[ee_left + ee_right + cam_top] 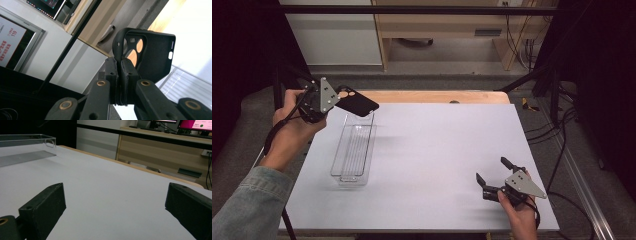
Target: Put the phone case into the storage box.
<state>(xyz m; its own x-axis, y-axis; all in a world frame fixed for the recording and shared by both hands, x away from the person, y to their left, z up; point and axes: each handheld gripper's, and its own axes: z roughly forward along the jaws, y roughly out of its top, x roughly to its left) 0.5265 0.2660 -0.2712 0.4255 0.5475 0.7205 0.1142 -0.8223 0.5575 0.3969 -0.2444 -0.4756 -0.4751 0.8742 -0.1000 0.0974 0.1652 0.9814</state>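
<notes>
Gripping a black phone case (357, 101) above the clear tray (353, 150), left claw (333, 100); right claw (493, 172) is resting wide open on the desk (437, 150).

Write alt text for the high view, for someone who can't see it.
The left gripper holds a black phone case above the far end of a clear tray on a grey table. The right gripper, jaws open, rests near the table's near right corner.

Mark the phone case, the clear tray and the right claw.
black phone case (359, 103), high view, middle of its back.
clear tray (343, 176), high view, near rim.
right claw (493, 170), high view, midway between its open fingertips.
</notes>
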